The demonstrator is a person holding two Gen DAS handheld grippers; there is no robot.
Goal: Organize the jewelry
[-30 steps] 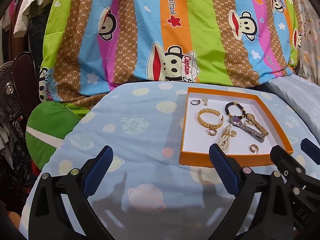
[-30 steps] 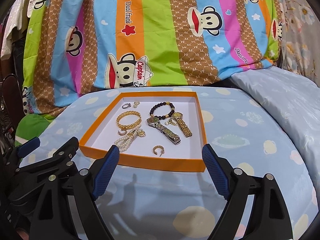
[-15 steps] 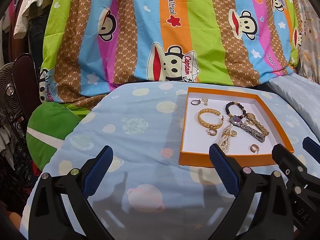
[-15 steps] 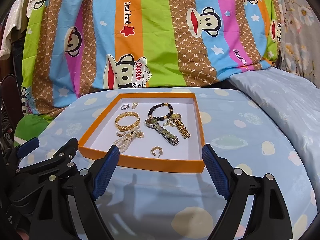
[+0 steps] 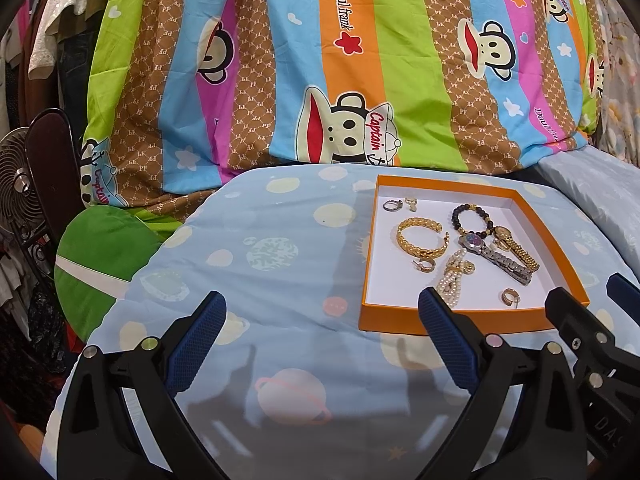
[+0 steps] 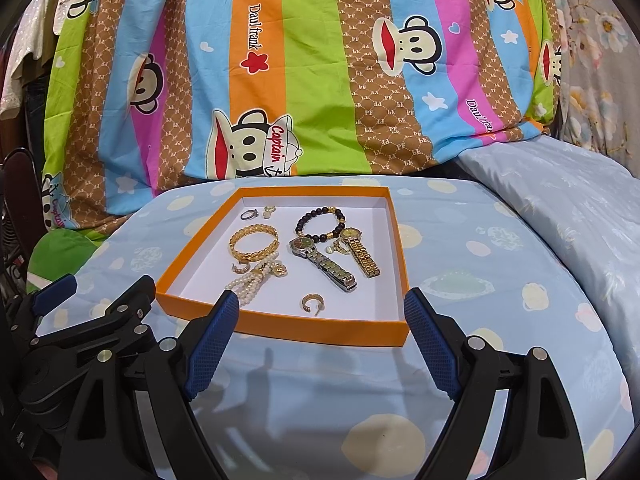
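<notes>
1. One shallow orange tray (image 6: 280, 326) with a white floor lies flat on a surface covered in pale blue cloth (image 6: 500, 264) printed with planets; whether that surface is a desk or a cushion I cannot tell.
2. Two wristwatches lie in the tray: a silver watch (image 6: 324, 262) and a gold watch (image 6: 360, 252), side by side with their straps running toward the near rim.
3. One dark beaded bracelet (image 6: 320, 224) sits behind the watches, touching both watch faces.
4. One gold bangle (image 6: 254, 242) lies left of the silver watch, and one pearl bracelet (image 6: 250, 282) lies just in front of the bangle.
5. One silver ring (image 6: 249, 214) and a small gold piece (image 6: 270, 210) sit apart in the far left corner of the tray.
6. Small gold hoops number at least two: one hoop earring (image 6: 312, 304) alone near the front rim, another (image 6: 241, 267) against the bangle. A tiny pale item between the watch straps is too small to name.
7. Two devices show: the left hand-held gripper (image 5: 320, 334) and the right hand-held gripper (image 6: 320, 326), each with its blue-padded fingers spread wide and nothing between them, both short of the tray.
8. In each view the neighbouring gripper is cut off by the frame edge, and the right one's pad overlaps the pearl bracelet's end.
9. One striped cartoon bedsheet (image 6: 312, 72) hangs behind.
</notes>
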